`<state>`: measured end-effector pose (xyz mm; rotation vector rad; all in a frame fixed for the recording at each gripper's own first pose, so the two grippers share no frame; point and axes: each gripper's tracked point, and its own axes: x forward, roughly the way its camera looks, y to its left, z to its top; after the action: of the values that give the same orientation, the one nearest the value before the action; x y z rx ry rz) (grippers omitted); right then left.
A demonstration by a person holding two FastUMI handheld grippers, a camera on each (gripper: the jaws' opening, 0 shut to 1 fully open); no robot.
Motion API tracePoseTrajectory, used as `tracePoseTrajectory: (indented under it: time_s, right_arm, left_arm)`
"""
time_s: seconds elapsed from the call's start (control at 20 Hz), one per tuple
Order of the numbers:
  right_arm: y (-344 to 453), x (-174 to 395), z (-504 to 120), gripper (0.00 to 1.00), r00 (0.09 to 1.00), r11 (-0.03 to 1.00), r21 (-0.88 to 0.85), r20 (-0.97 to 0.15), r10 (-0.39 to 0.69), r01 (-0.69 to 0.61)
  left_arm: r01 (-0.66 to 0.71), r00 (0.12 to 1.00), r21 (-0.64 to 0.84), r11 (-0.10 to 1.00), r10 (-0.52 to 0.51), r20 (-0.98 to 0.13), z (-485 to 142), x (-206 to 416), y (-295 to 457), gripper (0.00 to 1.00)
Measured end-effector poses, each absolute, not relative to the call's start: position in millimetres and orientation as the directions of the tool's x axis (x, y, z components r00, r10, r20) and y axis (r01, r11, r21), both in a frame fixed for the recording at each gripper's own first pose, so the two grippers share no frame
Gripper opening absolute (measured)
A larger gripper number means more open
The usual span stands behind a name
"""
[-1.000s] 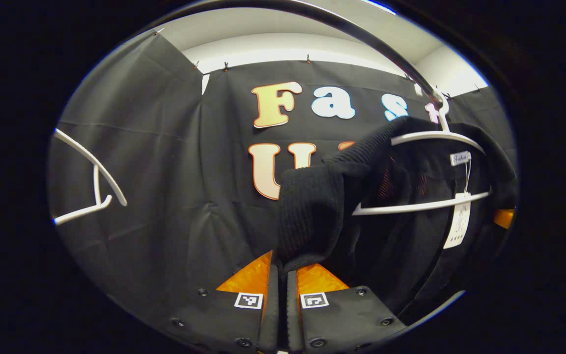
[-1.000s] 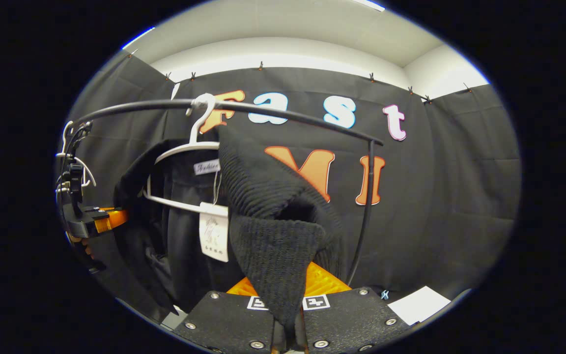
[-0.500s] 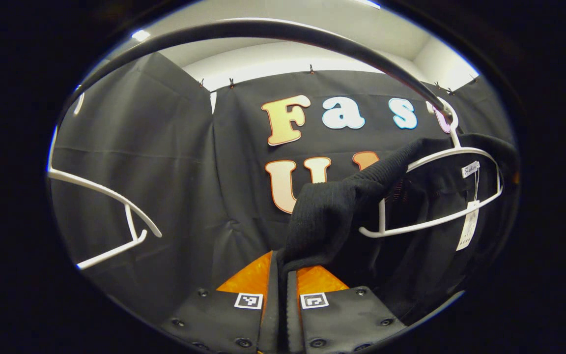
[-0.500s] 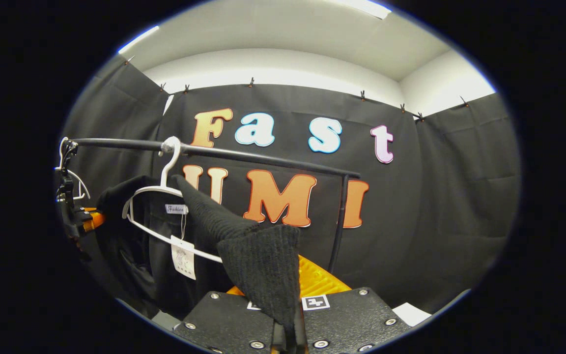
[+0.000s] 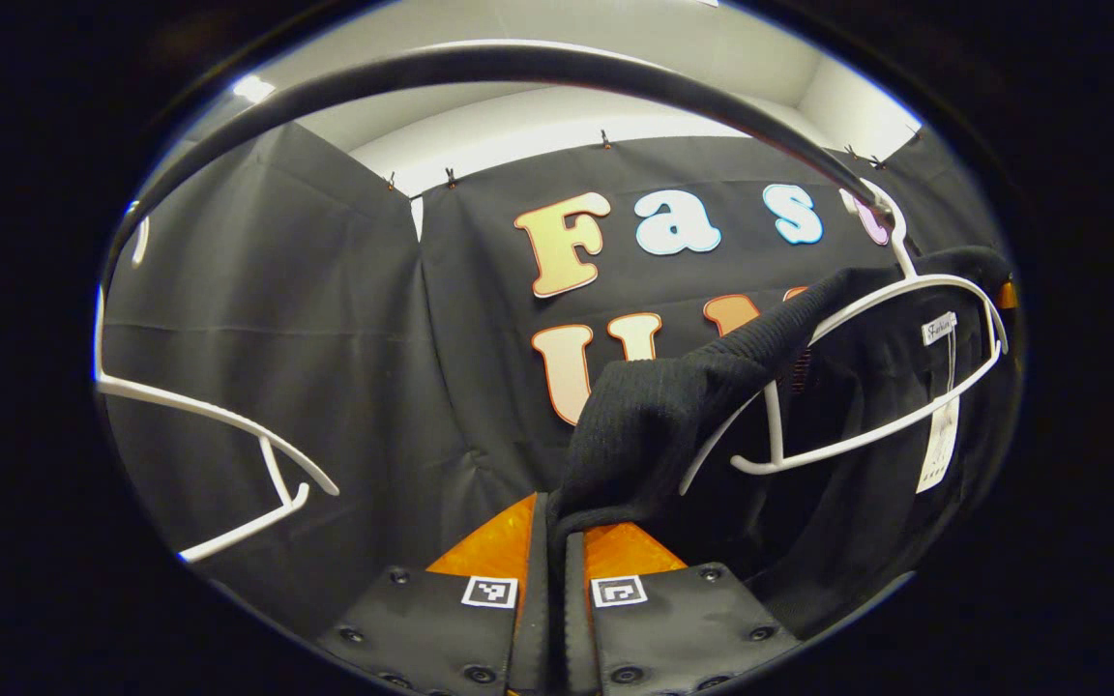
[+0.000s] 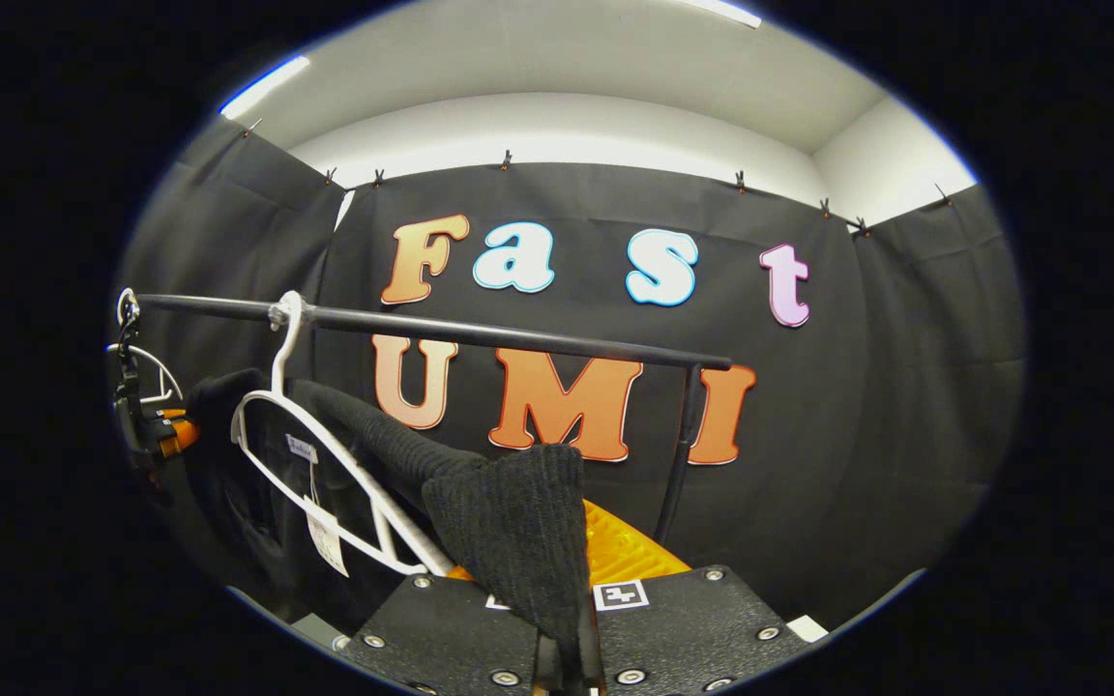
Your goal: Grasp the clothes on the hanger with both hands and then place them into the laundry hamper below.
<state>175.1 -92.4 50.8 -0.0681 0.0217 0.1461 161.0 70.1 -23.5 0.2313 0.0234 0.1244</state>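
Now both grippers, left and right, have jaws clamped on the black knit garment; since a second ago its shoulders have slid down the white hanger, nearly freeing it from the rail.

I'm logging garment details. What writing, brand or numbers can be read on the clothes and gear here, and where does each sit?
Neck label inside the black sweater: script too blurred to read.
Hang tag below it: print too small to read.
Square markers on the left claw: coded patterns, no words.
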Motion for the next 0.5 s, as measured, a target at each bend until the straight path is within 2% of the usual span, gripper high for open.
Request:
tracePoseTrajectory:
  time_s: [0.15,0.25,0.5]
  right_arm:
    - [-87.7,205.1,24.5,0.13,0.969,0.972,-0.023,-0.081,0.232,-0.235]
    - [-78.9,223.5,4.7,0.12,0.945,0.95,0.067,-0.103,0.31,-0.305]
    - [-74.4,248.5,-44.1,0.13,0.899,0.874,0.288,-0.085,0.43,-0.391]
  left_arm:
    - [-0.116,0.991,0.2,0.973,0.126,-0.038,-38.7,171.8,78.0,0.14]
    - [-0.12,0.99,0.197,0.973,0.132,-0.046,-45.6,172.1,78.0,0.14]
    - [-0.12,0.988,0.167,0.979,0.134,-0.073,-58.8,178.7,83.0,0.14]
